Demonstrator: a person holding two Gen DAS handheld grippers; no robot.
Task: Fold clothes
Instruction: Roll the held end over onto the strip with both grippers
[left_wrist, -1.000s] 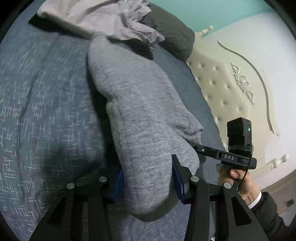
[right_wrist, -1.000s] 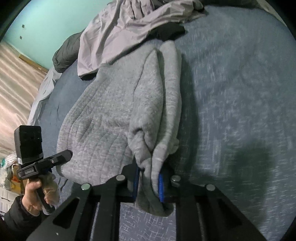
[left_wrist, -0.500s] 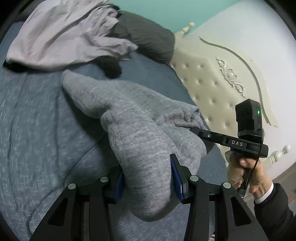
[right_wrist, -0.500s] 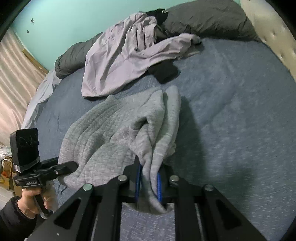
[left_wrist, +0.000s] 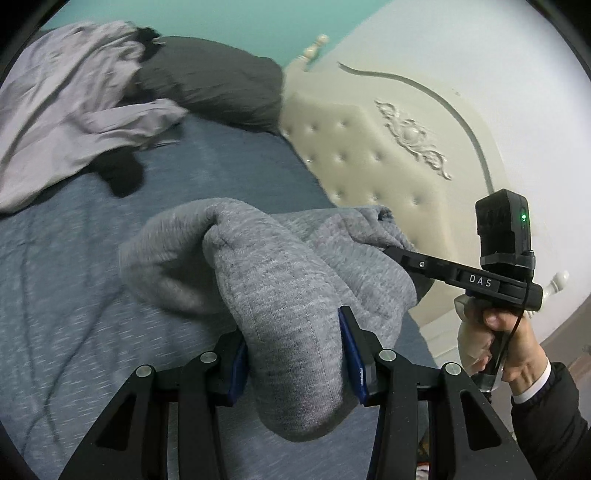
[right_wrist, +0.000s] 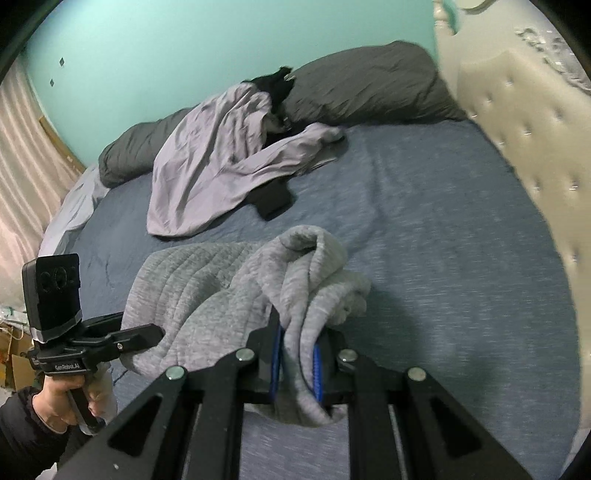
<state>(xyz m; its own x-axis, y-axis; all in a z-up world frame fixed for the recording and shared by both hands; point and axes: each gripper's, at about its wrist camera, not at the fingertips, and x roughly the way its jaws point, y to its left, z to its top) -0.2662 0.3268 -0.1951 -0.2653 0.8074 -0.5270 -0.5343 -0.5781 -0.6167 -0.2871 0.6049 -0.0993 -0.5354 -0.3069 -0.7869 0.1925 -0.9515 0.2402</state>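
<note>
Grey sweatshirt (left_wrist: 280, 280) in mid-lift. Compared with a second ago, when most of the garment lay stretched along the blue bed cover (left_wrist: 66, 295), both ends have been raised and drawn towards the cameras, so the cloth now bunches and sags between the two tools; only its quilted middle (seen in the right wrist view) appears to rest on the bed. This suggests the garment is being picked up to be re-laid or doubled over, with no fold yet set.

The left gripper (left_wrist: 295, 354) has its fingers clamped on a thick roll of the sweatshirt; the right gripper (right_wrist: 298, 365) has its fingers pinched nearly together on a thinner gathered edge.

Room for moving: the bed cover is open ahead and towards the tufted headboard (left_wrist: 354, 147), which bounds that side. A lilac garment (right_wrist: 207, 162) and dark pillows (right_wrist: 369, 85) occupy the far end, well apart from the sweatshirt.
</note>
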